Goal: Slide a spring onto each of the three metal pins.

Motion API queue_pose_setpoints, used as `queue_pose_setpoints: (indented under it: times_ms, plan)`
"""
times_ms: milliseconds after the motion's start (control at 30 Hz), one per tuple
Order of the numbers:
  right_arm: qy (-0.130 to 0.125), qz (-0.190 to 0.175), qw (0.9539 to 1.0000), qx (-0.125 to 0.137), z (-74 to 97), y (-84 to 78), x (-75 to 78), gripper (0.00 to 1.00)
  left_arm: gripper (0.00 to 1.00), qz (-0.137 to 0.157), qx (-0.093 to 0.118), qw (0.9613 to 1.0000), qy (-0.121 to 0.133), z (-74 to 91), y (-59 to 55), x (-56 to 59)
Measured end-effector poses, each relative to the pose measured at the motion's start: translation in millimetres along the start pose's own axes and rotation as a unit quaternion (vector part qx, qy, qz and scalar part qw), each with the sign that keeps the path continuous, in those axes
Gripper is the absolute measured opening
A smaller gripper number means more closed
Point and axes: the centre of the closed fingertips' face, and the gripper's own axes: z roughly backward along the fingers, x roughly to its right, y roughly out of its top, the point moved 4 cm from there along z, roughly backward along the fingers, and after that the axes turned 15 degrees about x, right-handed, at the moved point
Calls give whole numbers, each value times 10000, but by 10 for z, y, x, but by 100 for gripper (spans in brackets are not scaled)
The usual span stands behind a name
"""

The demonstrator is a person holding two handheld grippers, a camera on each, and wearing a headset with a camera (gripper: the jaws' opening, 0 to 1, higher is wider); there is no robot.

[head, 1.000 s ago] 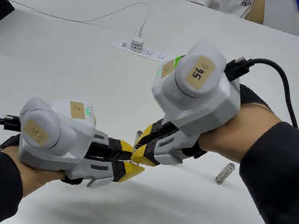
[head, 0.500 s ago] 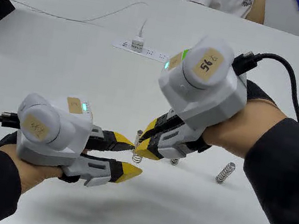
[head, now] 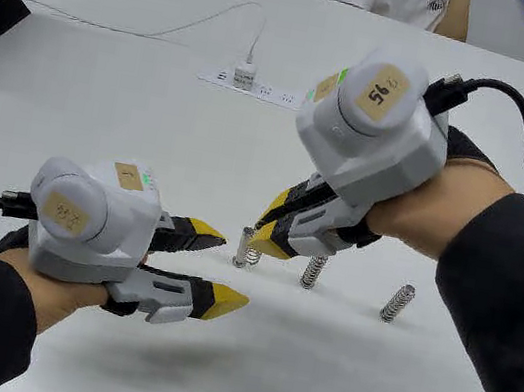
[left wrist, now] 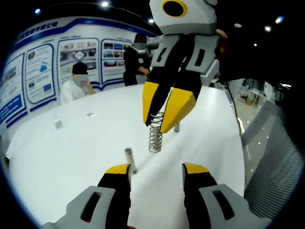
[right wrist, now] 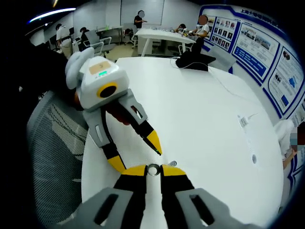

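Grasping spring by upper coils: right hand-held gripper clenched on it, spring hanging upright over white bench; cannot tell if lower end touches. Bare metal pin stands just beside spring. Left hand-held gripper released, jaws wide apart, holding nothing, tips near pin. Second spring and third spring stand tilted on bench, beyond right hand-held gripper.
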Motion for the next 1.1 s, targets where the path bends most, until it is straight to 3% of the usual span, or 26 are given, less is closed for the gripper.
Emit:
queue_pose_setpoints:
  times_ms: [700,1100]
  plan:
    - [-418,-165,9990,84,-43,7,263,12,50,153,21,9998,102,11,-15,-41]
    - [-446,-169,9988,48,-76,4,311,12,52,186,1,9997,127,17,-23,-50]
